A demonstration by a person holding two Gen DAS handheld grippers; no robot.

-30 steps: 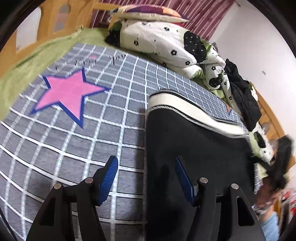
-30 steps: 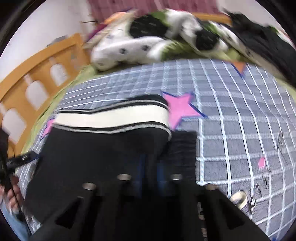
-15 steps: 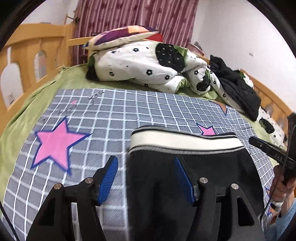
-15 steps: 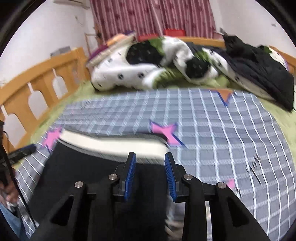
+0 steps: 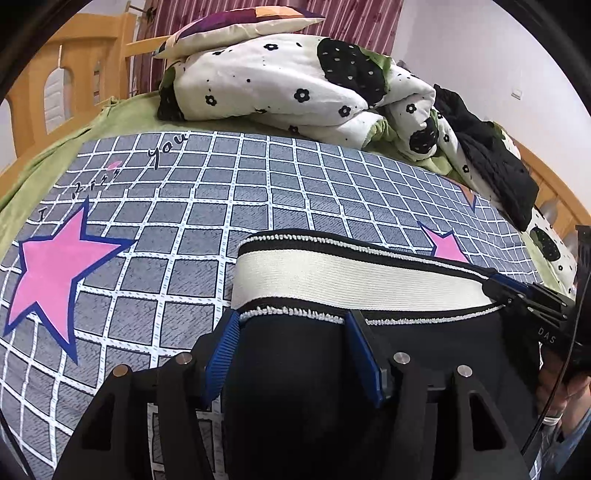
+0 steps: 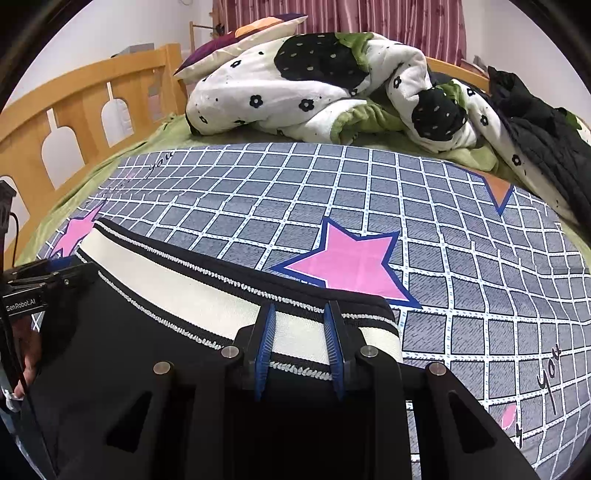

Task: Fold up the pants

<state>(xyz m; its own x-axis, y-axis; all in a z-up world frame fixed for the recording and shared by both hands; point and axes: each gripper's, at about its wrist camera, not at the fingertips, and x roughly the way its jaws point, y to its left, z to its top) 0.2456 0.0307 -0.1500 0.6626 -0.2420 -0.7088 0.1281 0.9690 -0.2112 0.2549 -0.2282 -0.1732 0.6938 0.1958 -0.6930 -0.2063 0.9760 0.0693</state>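
Black pants (image 5: 303, 387) with a wide cream waistband (image 5: 351, 275) lie flat on a grey checked bed sheet (image 5: 229, 192). My left gripper (image 5: 291, 332) is open, its blue pads straddling the pants' left edge just below the waistband. My right gripper (image 6: 300, 334) is partly open over the waistband (image 6: 177, 284) near the pants' (image 6: 110, 369) right corner. It also shows in the left wrist view (image 5: 517, 291) at the band's right end. The left gripper shows at the left edge of the right wrist view (image 6: 40, 284).
A rumpled white flowered quilt (image 5: 295, 85) and a pillow (image 5: 236, 26) lie at the head of the bed. Black clothes (image 5: 495, 162) are heaped at the right. A wooden bed rail (image 6: 74, 110) runs along the left. Pink stars (image 5: 55, 273) mark the sheet.
Both grippers came forward and down to the waistband. The right gripper, shut on dark fabric a second ago, now stands partly open. The pants now lie flat.
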